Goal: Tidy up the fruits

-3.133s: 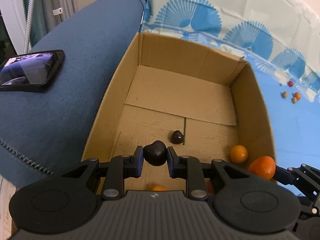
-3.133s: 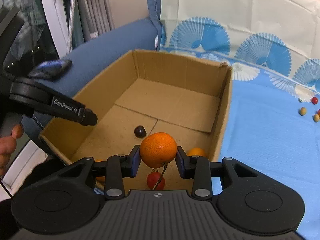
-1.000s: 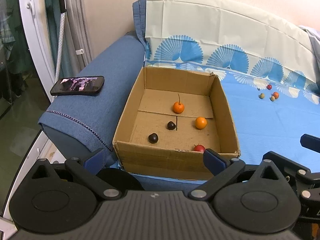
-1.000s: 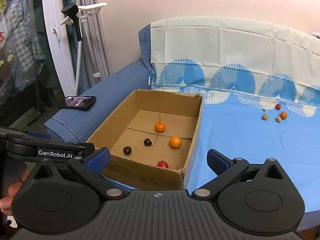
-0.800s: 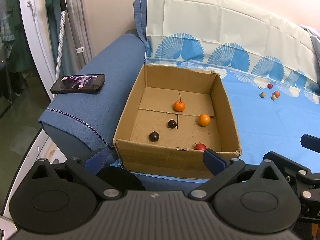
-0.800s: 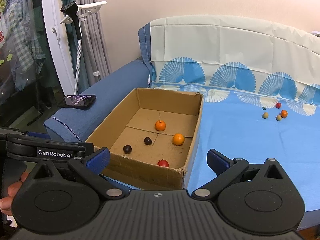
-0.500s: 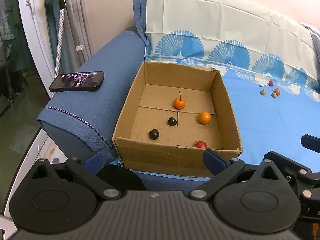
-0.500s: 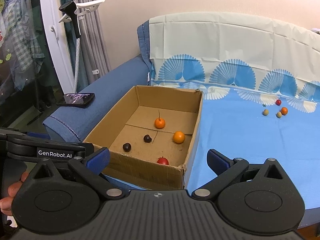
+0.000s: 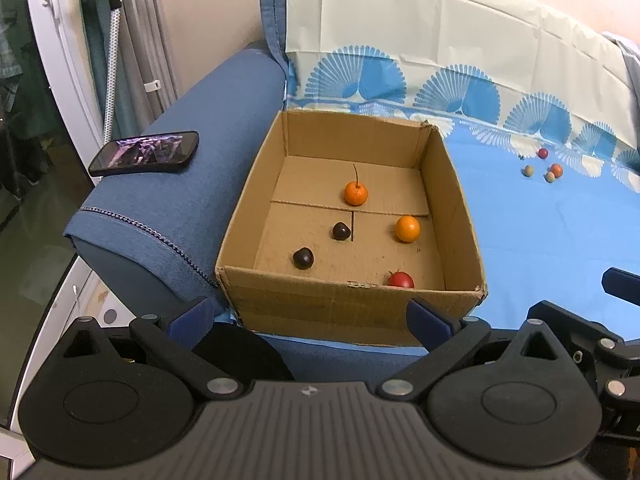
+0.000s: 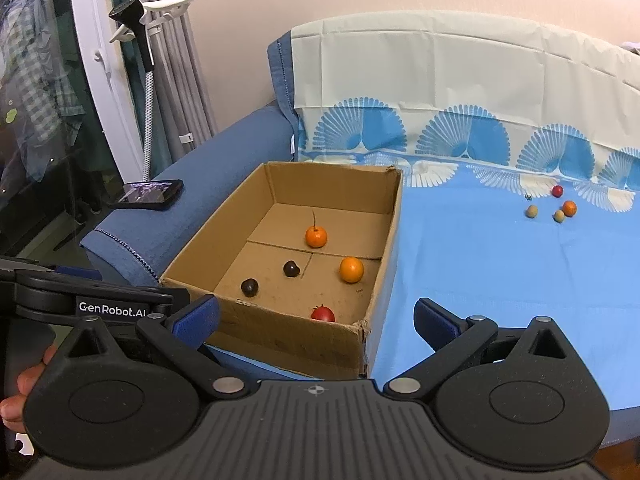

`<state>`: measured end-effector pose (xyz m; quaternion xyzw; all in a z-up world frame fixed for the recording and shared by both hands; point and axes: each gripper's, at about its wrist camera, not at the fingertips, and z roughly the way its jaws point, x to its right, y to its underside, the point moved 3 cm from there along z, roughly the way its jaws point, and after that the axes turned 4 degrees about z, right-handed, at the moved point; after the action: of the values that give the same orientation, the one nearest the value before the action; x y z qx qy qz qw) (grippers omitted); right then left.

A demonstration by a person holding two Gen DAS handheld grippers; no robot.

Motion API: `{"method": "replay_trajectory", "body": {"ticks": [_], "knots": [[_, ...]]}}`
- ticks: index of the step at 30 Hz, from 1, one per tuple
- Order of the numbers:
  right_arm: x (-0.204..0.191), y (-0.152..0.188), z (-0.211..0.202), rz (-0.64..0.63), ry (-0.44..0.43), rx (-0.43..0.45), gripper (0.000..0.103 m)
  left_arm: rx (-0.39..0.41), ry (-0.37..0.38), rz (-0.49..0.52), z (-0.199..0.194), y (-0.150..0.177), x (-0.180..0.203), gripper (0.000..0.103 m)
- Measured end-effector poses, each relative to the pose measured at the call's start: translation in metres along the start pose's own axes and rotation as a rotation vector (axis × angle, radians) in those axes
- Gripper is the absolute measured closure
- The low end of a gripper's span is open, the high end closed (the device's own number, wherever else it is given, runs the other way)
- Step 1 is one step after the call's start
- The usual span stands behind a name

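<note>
We hold both tools back from the cardboard box, which sits on the sofa seat against the blue armrest.

Left tool: fingers spread wide, nothing between the blue pads. It hangs in front of the near wall of the box.

Right tool: fingers spread wide, nothing between them. Its left pad lies over the near left corner of the box in the right wrist view; its right pad lies over the blue patterned cover.

Contents of the box, five fruits, all apart from one another:
- One orange fruit with a long stem, on the far floor flap.
- One plain orange fruit, right of centre, near the right wall.
- One dark fruit, at the centre, beside the flap seam.
- A second dark fruit, nearer the front, left of centre.
- One red fruit, close to the near wall, partly hidden by its rim in the left wrist view.

Outside the box, four small fruits lie in a loose cluster on the cover, well apart from the box, to the far right: a red one, an orange one, and two tan ones.

A phone lies flat on top of the armrest, screen lit. Part of a hand shows at the lower left edge of the right wrist view, below the left tool's body.
</note>
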<state>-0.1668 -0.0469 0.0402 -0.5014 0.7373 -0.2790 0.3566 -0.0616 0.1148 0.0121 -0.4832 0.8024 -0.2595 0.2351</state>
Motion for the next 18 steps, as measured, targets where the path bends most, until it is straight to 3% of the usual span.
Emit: {"method": "replay_trajectory", "body": {"ticks": [11,18], "knots": [[0.03,0.003,0.015,0.079,0.024,-0.018,0.001,-0.051,0.011,0.062,0.024,-0.011,0.027,0.0],[0.077,0.002,0.02,0.165,0.089,-0.007,0.001,-0.077,0.052,0.139,0.044,-0.035,0.07,0.0]]}}
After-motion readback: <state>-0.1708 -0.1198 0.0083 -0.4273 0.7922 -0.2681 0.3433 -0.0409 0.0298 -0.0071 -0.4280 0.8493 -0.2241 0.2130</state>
